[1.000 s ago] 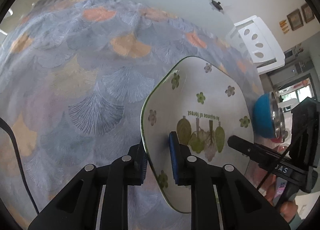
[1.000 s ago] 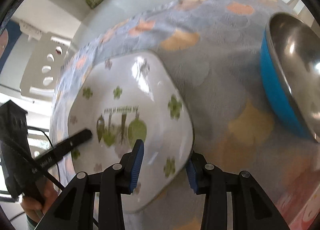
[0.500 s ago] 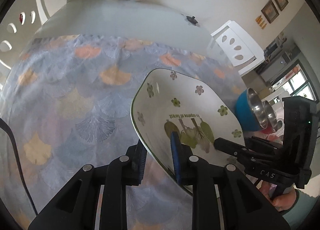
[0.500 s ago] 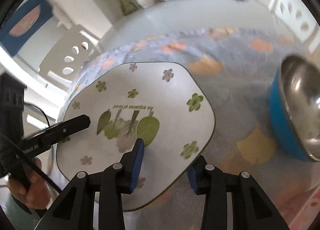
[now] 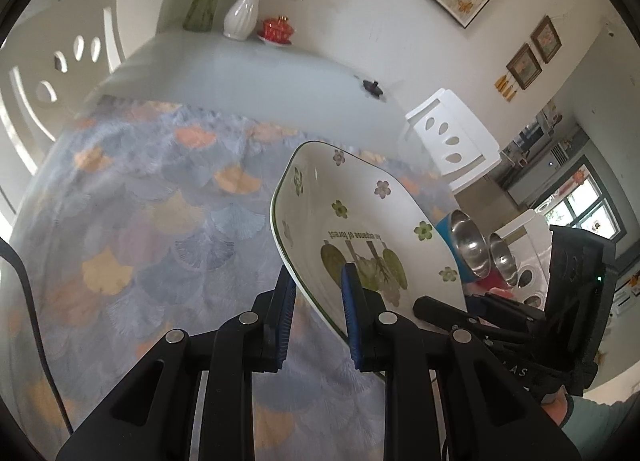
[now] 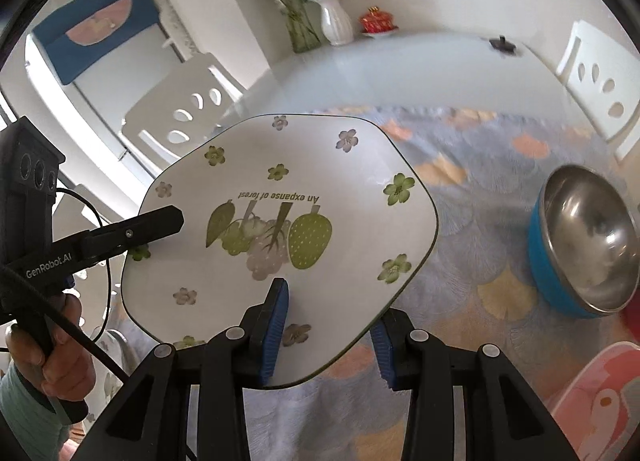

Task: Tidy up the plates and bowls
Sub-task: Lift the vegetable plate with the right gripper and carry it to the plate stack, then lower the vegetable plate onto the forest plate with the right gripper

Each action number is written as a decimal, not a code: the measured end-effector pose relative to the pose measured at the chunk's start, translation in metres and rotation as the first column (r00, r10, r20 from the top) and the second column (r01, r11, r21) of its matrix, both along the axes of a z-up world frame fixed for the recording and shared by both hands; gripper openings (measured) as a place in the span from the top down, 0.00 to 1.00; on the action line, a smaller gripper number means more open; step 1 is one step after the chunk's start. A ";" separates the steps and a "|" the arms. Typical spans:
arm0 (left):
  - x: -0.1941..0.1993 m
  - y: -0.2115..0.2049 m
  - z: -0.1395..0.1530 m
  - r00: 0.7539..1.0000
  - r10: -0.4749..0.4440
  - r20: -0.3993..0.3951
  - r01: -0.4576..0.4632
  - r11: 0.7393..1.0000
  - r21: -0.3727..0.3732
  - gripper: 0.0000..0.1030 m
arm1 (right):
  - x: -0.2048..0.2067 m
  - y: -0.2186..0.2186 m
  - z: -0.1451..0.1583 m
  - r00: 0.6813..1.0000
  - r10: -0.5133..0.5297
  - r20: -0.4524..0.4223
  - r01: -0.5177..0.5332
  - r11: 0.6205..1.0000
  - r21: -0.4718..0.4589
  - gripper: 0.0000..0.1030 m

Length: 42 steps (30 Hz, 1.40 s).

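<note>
A white squarish plate (image 5: pixel 360 221) with green flowers and a fruit print is held up in the air above the tablecloth, tilted. My left gripper (image 5: pixel 316 313) is shut on its left rim. My right gripper (image 6: pixel 328 325) straddles its near rim, one finger on top and one below; the same plate fills the right wrist view (image 6: pixel 288 197). A blue bowl with a steel inside (image 6: pixel 584 249) stands on the cloth to the right, and shows in the left wrist view (image 5: pixel 464 245) with a second steel bowl (image 5: pixel 502 261) behind it.
The table (image 5: pixel 248 73) carries a blue-grey cloth with orange fan shapes (image 5: pixel 160 221). A vase of flowers (image 6: pixel 336 21) and a red pot (image 6: pixel 378 23) stand at the far edge. White chairs (image 5: pixel 452 141) surround the table. A pink plate (image 6: pixel 600 393) lies at the near right.
The plate has been lifted off the cloth and raised by both grippers. Both cameras tilted upward, bringing the far wall and vase into view.
</note>
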<state>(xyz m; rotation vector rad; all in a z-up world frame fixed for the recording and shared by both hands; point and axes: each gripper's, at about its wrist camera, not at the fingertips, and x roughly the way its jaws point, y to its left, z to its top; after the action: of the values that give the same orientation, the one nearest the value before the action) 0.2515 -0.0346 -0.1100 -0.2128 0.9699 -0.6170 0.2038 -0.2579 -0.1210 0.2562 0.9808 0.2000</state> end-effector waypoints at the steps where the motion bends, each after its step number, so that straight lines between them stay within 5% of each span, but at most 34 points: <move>1: -0.006 0.003 0.004 1.000 0.007 0.010 -0.007 1.000 -0.004 0.81 | -0.003 0.001 0.003 1.000 0.007 0.007 -0.007 1.000 0.001 0.63; 16: -0.075 0.036 0.037 0.992 0.089 0.086 -0.086 0.996 -0.039 0.82 | -0.051 0.024 0.033 0.993 0.094 0.068 -0.095 0.995 0.013 0.63; 26: -0.126 0.063 0.046 0.976 0.184 0.116 -0.178 0.982 -0.058 0.82 | -0.084 0.052 0.050 0.971 0.195 0.135 -0.189 0.980 -0.061 0.63; 42: -0.235 0.157 0.036 0.908 0.412 0.080 -0.411 0.911 -0.026 0.82 | -0.138 0.147 0.031 0.899 0.428 0.094 -0.432 0.902 0.016 0.63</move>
<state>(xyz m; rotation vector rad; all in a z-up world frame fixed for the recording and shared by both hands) 0.0164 0.1222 -0.0742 -0.3855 0.8083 -0.2383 0.0662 -0.1109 -0.0898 0.0576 0.9363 0.6309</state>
